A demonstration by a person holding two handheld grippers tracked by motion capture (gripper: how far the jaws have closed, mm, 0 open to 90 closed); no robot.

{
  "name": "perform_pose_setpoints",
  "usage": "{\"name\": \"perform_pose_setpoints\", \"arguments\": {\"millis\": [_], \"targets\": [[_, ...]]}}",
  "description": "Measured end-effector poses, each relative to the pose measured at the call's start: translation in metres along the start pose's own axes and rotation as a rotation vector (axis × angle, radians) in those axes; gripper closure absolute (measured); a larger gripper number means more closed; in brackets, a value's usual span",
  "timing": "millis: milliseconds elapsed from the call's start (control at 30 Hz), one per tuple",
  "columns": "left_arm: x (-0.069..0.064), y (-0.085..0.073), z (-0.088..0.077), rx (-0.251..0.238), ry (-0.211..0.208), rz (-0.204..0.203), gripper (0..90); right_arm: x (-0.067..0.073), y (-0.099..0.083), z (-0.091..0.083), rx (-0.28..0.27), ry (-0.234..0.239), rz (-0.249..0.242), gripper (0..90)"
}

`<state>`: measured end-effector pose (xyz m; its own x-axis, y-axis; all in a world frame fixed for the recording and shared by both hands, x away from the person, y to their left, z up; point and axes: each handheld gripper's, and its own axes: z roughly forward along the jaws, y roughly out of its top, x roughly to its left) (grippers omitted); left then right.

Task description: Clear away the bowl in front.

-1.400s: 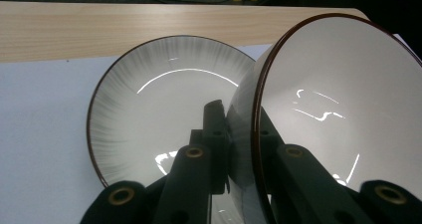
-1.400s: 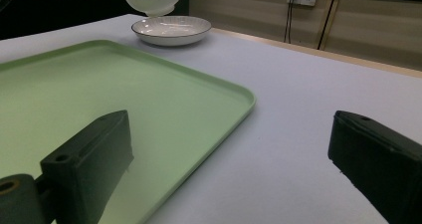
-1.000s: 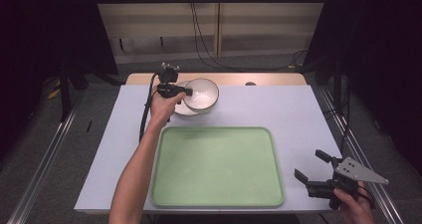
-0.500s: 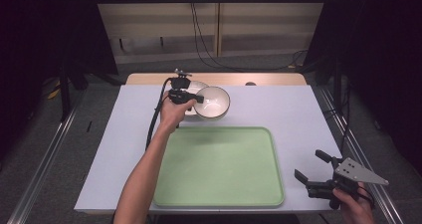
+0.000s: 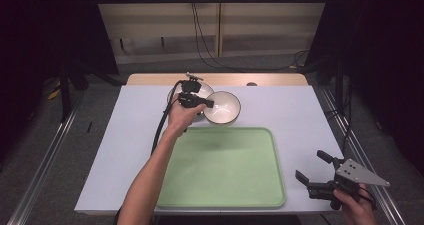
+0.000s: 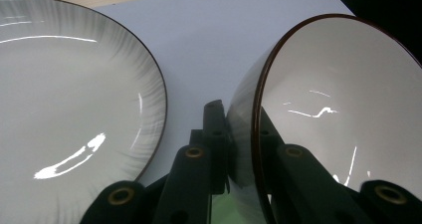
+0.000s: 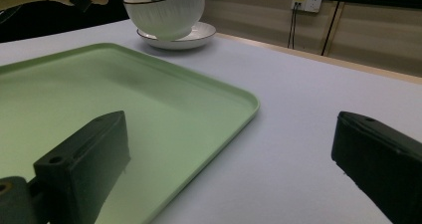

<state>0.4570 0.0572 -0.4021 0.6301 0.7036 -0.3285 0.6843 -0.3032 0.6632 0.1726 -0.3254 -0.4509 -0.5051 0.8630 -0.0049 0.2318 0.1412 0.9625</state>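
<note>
A white bowl with a dark rim hangs tilted just beyond the far edge of the green tray. My left gripper is shut on its rim, one jaw inside and one outside, as the left gripper view shows on the bowl. A white plate lies on the table behind the gripper, beside the bowl; it is the plate at the left in the left gripper view. My right gripper stands open by the tray's near right corner, nothing between its jaws.
The tray takes up the near middle of the pale table. A black cable trails from the left gripper along the forearm. A wooden strip runs along the table's far edge. Metal rails flank both sides.
My left gripper has carried the bowl to the right and a little nearer the tray, off the plate. The right gripper has stayed where it was.
</note>
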Motion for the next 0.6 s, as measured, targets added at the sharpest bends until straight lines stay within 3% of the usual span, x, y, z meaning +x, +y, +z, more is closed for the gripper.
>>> {"name": "perform_pose_setpoints", "arguments": {"millis": [600], "targets": [[-0.033, 0.003, 0.022, 0.033, -0.048, 0.046, 82.2, 0.001, 0.000, 0.000, -0.003, -0.001, -0.003, 1.2]]}}
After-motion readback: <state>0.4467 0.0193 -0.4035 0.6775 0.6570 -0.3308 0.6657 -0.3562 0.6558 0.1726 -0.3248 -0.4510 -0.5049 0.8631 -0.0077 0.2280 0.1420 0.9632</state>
